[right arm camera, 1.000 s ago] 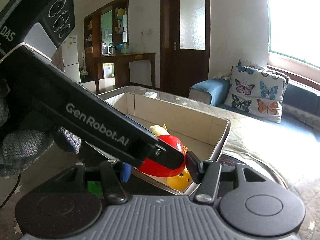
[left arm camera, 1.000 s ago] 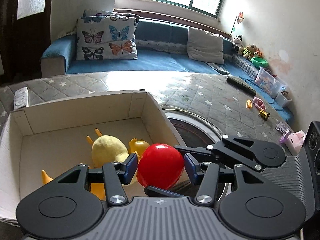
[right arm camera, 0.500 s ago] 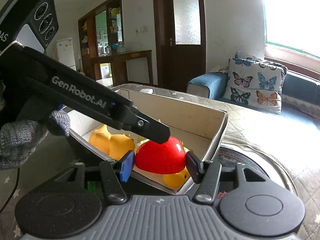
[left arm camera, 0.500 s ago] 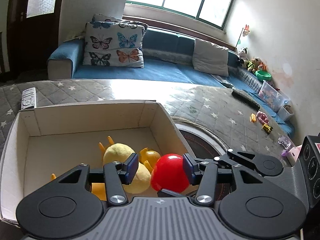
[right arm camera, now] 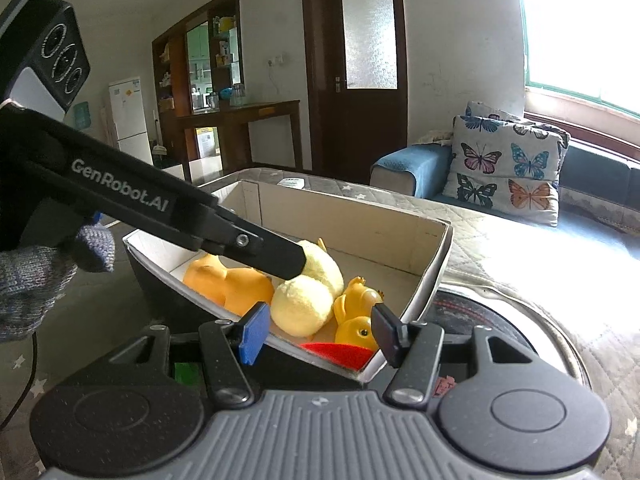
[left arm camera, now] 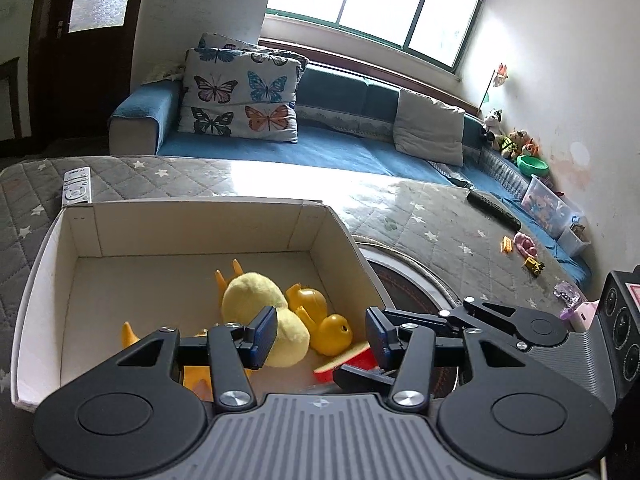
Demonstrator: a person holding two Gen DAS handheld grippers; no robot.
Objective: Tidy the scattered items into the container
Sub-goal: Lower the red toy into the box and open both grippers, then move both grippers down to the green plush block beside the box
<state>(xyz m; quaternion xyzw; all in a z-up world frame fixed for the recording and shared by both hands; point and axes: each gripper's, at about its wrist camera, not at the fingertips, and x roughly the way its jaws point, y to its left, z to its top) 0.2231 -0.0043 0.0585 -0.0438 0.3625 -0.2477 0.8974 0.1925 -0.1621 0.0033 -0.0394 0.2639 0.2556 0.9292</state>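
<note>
left gripper [left arm camera: 318, 334]: jaws spread wide, nothing between them, poised over the near right corner of the cardboard box [left arm camera: 192, 224]. right gripper [right arm camera: 316, 334]: jaws likewise wide apart and empty, hovering at the box's near corner [right arm camera: 434, 248]; it shows in the left wrist view as a black linkage at the right [left arm camera: 460, 320].

box contents: yellow plush duck [left arm camera: 260, 308] in the middle, orange rubber duck [left arm camera: 326, 326] touching its right side, a larger orange toy [right arm camera: 228, 284] to its left, partly hidden. red bowl [left arm camera: 348, 360] lies in the near right corner, tilted, touching the small duck; only its rim and part of its wall show [right arm camera: 340, 354].

box sits on a quilted star-pattern cover [left arm camera: 420, 216]. white remote [left arm camera: 78, 188] just behind the box's far left corner. small toys [left arm camera: 524, 248] scattered well apart at the right, near a black remote [left arm camera: 494, 210].

a gloved hand [right arm camera: 44, 272] grips the left gripper's handle.
</note>
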